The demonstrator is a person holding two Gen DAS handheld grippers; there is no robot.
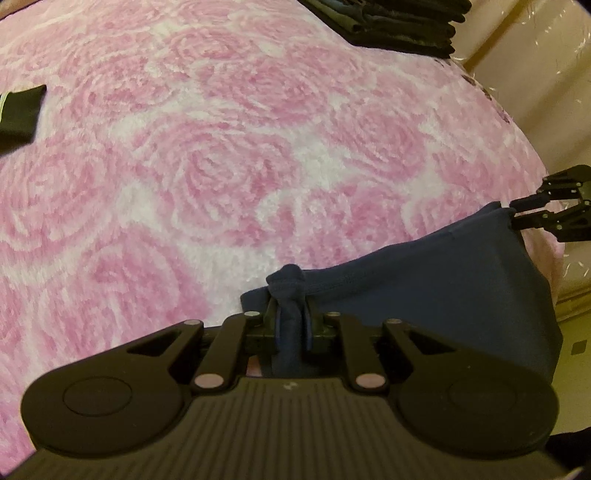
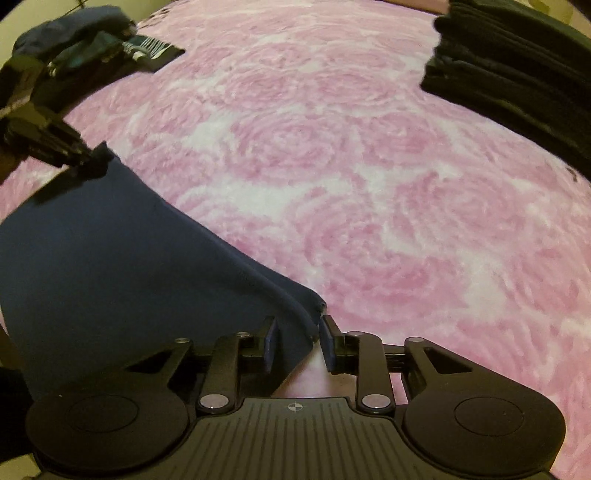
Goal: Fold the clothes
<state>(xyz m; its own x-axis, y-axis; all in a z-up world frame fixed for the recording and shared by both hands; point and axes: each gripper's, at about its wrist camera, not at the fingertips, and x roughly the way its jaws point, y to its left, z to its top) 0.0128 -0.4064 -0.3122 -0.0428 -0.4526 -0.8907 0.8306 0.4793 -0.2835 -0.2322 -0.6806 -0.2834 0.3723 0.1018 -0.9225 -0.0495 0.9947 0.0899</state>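
A navy blue garment (image 1: 443, 280) hangs stretched between my two grippers above a pink rose-patterned blanket (image 1: 221, 155). My left gripper (image 1: 290, 325) is shut on a bunched corner of it. In the right wrist view the garment (image 2: 103, 266) spreads to the left, and its other corner sits between the pads of my right gripper (image 2: 297, 343), whose jaws stand slightly apart around the cloth. The right gripper also shows at the garment's far corner in the left wrist view (image 1: 517, 214), and the left gripper in the right wrist view (image 2: 85, 162).
A stack of folded dark clothes (image 2: 517, 74) lies at the back right of the blanket (image 2: 332, 166); it also shows in the left wrist view (image 1: 399, 22). A pile of unfolded dark clothes (image 2: 74, 48) lies at the back left. A dark cloth (image 1: 18, 110) lies at the left edge.
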